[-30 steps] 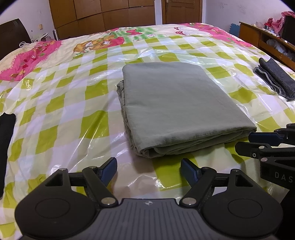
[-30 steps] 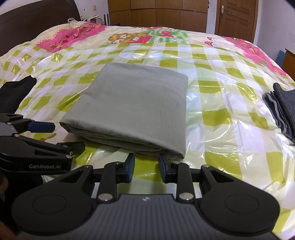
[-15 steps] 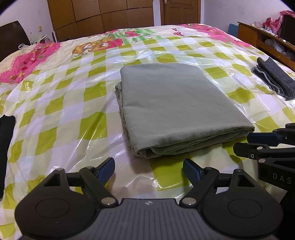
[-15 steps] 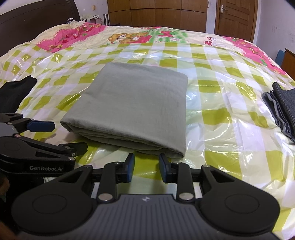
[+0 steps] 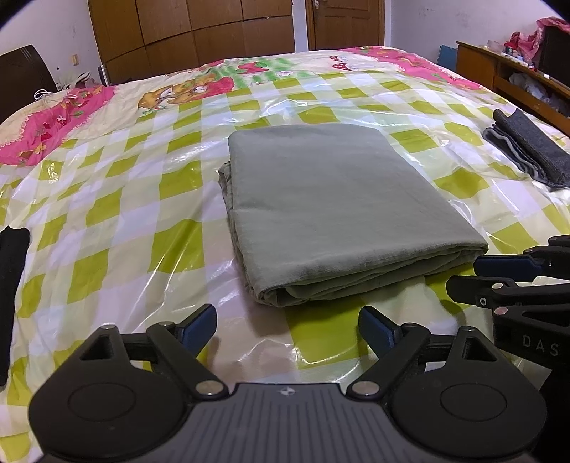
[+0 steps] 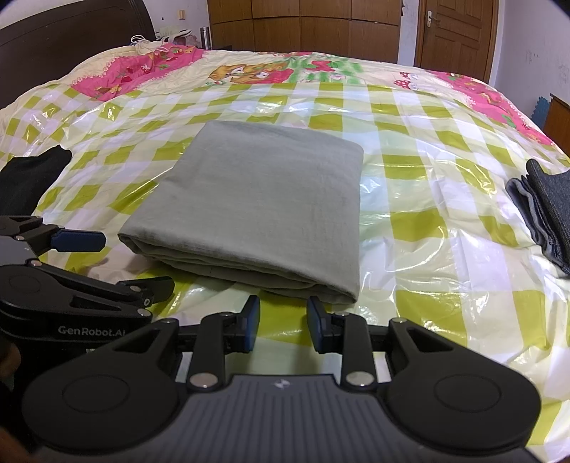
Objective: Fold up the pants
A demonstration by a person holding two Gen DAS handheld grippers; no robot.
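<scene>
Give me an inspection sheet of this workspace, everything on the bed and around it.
Surface: bed under clear plastic sheet, green-checked cover.
Job's things: grey-green folded pants, neat rectangle, lying flat mid-bed.
Clutter: dark grey folded garment at the right edge; black cloth at the left edge.
Grippers: left tool jaws just opening, wide, empty; right tool narrowly open, empty; both short of the pants.
Cables: white cord near the headboard.
Surroundings: wooden wardrobe, wooden door.
</scene>
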